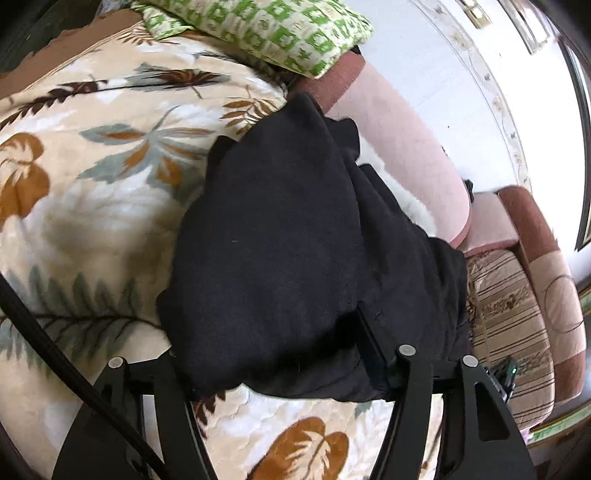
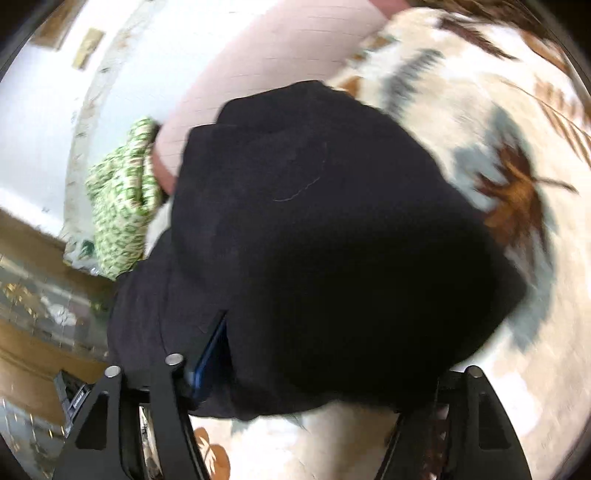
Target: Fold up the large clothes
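**Black garment gripped at both ends for a fold**

On the leaf-print blanket (image 1: 110,184) that covers the bed, we have the black garment (image 1: 295,240) bunched into a thick bundle, its far end running up toward the pink padded edge (image 1: 406,147) and the green patterned pillow (image 1: 277,29).

Our left gripper (image 1: 288,369) comes at the near hem. Only 1 of its fingers (image 1: 380,354) shows, lying along the cloth with fabric draped over and around it; the other is hidden under the bundle. We judge the cloth sits between them, yet we cannot tell how tightly the claw is closed.

Our right gripper (image 2: 295,369) meets the garment (image 2: 332,240) from the opposite side. 1 blue-edged finger (image 2: 210,354) is tucked into a slit of fabric, and the rest is buried, so here too we cannot tell whether the claw pinches or merely rests. That view is blurred, which suggests the hand is moving.

We read the 2 grips as set on opposite edges so the heavy cloth can be lifted evenly and laid over itself without dragging the blanket. The soft bedding gives no firm backing, so a shallow hold may slip. The garment already looks doubled, so we judge the fold to be underway, not finished.
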`<action>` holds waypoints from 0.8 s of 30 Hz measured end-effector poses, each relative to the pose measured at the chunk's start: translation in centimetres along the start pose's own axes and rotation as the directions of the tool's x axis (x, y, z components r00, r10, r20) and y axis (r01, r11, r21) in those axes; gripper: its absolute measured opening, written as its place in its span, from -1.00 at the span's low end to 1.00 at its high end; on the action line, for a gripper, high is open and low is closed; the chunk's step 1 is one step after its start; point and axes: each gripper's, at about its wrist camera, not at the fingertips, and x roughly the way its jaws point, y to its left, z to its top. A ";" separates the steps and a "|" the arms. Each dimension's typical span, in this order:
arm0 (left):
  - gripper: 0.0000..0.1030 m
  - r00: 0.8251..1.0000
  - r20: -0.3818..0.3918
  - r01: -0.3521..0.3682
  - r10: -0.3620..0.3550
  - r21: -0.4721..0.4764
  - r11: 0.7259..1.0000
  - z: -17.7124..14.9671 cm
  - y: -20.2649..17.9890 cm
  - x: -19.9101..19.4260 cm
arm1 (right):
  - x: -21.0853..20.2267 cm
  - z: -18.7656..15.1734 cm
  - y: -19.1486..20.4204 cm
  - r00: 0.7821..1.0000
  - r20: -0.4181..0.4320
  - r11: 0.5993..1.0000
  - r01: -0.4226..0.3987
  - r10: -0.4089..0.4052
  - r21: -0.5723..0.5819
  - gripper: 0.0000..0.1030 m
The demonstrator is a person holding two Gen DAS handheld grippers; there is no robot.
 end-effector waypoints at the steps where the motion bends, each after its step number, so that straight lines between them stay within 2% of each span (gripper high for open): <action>1: 0.34 1.000 0.009 0.003 -0.003 -0.006 1.000 0.0 0.2 -0.6 | -0.9 -0.1 -0.2 1.000 0.004 1.000 -0.002 0.002 0.009 0.46; 6: 0.39 0.999 0.045 -0.004 0.003 0.010 1.000 -0.3 0.0 -3.0 | -4.5 -0.8 -1.5 0.997 0.055 0.999 0.044 -0.045 0.021 0.46; 8: 0.39 0.999 0.051 -0.012 0.012 0.003 1.000 -0.1 -0.1 -3.1 | -6.2 -0.7 -2.4 0.991 0.110 0.997 0.068 -0.072 0.044 0.52; 11: 0.39 0.997 0.065 -0.033 0.033 -0.004 0.999 -0.3 -0.4 -3.2 | -8.9 -0.4 -2.0 0.966 0.229 0.993 0.113 -0.117 0.032 0.70; 13: 0.39 0.994 0.078 -0.072 0.072 0.003 0.997 -0.5 -0.9 -3.0 | -9.8 -0.5 -1.5 0.952 0.279 0.992 0.128 -0.127 0.014 0.76; 15: 0.39 0.985 0.092 -0.150 0.146 0.029 0.988 -0.8 -1.5 -2.4 | -9.5 -0.3 -0.6 0.944 0.299 0.989 0.148 -0.143 0.005 0.77; 16: 0.40 0.974 0.110 -0.206 0.199 0.060 0.977 -1.1 -2.2 -2.3 | -9.0 -0.2 -0.3 0.945 0.293 0.988 0.153 -0.145 -0.005 0.77; 19: 0.40 0.943 0.157 -0.315 0.295 0.126 0.941 -1.4 -3.5 -2.0 | -8.1 -0.3 0.8 0.948 0.288 0.988 0.150 -0.132 -0.043 0.77; 22: 0.40 0.913 0.197 -0.387 0.357 0.137 0.912 -1.6 -3.8 -2.0 | -6.6 -0.6 3.4 0.939 0.316 0.979 0.175 -0.133 -0.107 0.77; 23: 0.40 0.897 0.228 -0.416 0.380 0.142 0.898 -1.6 -4.0 -2.4 | -5.8 -0.8 4.2 0.937 0.320 0.973 0.191 -0.141 -0.130 0.77; 24: 0.40 0.867 0.280 -0.463 0.412 0.151 0.873 -1.7 -4.4 -3.1 | -5.0 -1.1 5.0 0.935 0.321 0.964 0.213 -0.153 -0.160 0.77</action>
